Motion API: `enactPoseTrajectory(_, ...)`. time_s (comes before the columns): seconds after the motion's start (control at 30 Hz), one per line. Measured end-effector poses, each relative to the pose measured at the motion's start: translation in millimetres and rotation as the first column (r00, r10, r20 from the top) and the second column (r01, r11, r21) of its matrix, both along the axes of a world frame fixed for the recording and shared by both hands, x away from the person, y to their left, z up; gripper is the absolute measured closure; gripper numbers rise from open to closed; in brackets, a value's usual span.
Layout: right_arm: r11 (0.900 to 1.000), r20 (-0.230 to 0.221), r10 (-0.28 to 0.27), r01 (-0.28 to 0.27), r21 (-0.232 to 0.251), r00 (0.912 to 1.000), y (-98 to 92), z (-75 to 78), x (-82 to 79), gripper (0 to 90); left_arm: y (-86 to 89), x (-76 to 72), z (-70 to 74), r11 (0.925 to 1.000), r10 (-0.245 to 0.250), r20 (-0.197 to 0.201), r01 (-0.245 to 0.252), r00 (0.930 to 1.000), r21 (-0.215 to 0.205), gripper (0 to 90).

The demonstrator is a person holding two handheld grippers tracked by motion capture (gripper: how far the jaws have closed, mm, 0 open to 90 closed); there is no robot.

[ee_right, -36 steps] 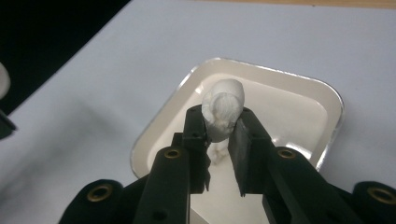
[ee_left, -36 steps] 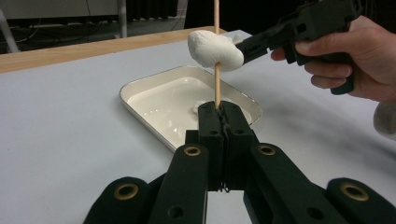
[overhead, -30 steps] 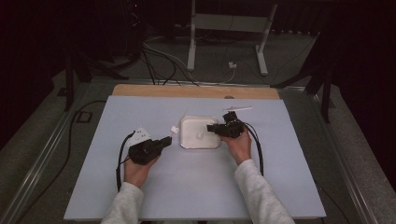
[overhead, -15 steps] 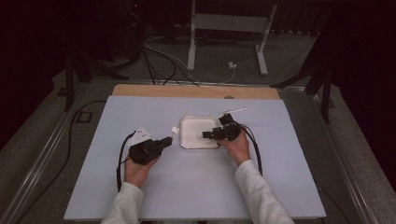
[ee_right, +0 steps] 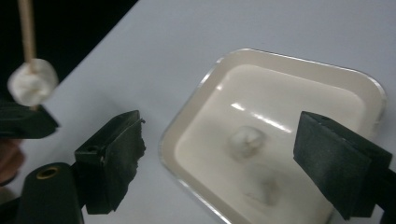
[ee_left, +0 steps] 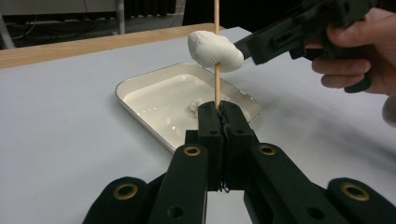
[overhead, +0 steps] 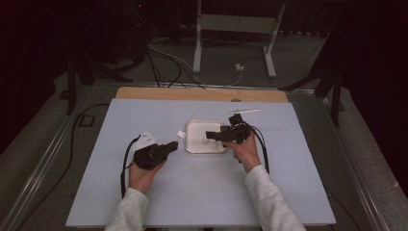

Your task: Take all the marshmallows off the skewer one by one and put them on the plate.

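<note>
The pale blue-grey table (overhead: 202, 192) takes up most of the floor space here, with a strip of bare wood (overhead: 202, 93) along its far edge at twelve o'clock. Near the middle sits a shallow white tray (overhead: 195, 144) with rounded corners, its glossy bottom catching the light, and a small pale lump (ee_right: 246, 140) lies in it, blurred from the right gripper view. The left gripper (ee_left: 219, 109) is held at about eight o'clock from the tray, its jaws pressed tight together on a thin wooden skewer (ee_left: 216, 84) that stands upright out of them. The right gripper (ee_right: 219, 163) is over the tray's three o'clock side, pointing toward nine; its jaws stand wide apart with nothing between them, the tray showing through the gap. In the left gripper view its tip comes in from two o'clock, right up against the marshmallow (ee_left: 215, 51); whether it touches I cannot tell. That white, squashed marshmallow is threaded on the skewer, well above the clamped jaws. A small white scrap (overhead: 181, 134) lies just off the tray's ten o'clock corner.
</note>
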State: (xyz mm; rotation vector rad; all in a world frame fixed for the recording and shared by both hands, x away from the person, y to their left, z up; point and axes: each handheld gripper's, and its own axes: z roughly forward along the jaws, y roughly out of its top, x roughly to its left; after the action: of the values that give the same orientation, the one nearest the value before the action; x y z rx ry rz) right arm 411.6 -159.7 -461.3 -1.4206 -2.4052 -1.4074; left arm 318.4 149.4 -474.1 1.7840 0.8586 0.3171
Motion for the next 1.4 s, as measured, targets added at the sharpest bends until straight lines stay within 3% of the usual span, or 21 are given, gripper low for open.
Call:
enactPoseTrajectory(0.27,0.995,0.006,0.049,-0.050,0.092,0.9988,5.9,13.1,-6.4,15.0,-2.8,-0.2,-0.1,1.0000,-0.006,0.001,0.006,1.0000,0.004,89.9)
enactPoseTrajectory(0.57,0.986,0.044,0.112,-0.117,0.121,0.9927,22.3,28.6,-13.5,14.3,-5.6,-1.0,0.7,0.9999,-0.011,0.005,0.011,0.9999,-0.001,89.9)
enactPoseTrajectory(0.9,0.974,0.041,0.157,-0.162,0.159,0.9867,39.3,36.5,-16.3,4.0,-11.9,-2.2,1.9,0.9996,-0.030,0.009,0.030,0.9995,-0.001,89.9)
enactPoseTrajectory(1.1,0.971,0.045,0.178,-0.183,0.155,0.9830,47.4,37.1,-18.6,0.2,-13.8,-2.9,2.4,0.9994,-0.034,0.010,0.034,0.9994,-0.004,89.8)
enactPoseTrajectory(1.23,0.970,0.042,0.188,-0.192,0.150,0.9813,51.6,36.0,-19.5,0.3,-15.1,-3.3,2.9,0.9993,-0.037,0.013,0.037,0.9992,-0.006,89.9)
enactPoseTrajectory(1.4,0.964,0.024,0.211,-0.212,0.158,0.9772,56.9,32.9,-20.6,15.1,-16.4,-4.2,3.9,0.9992,-0.038,0.017,0.038,0.9991,-0.010,89.9)
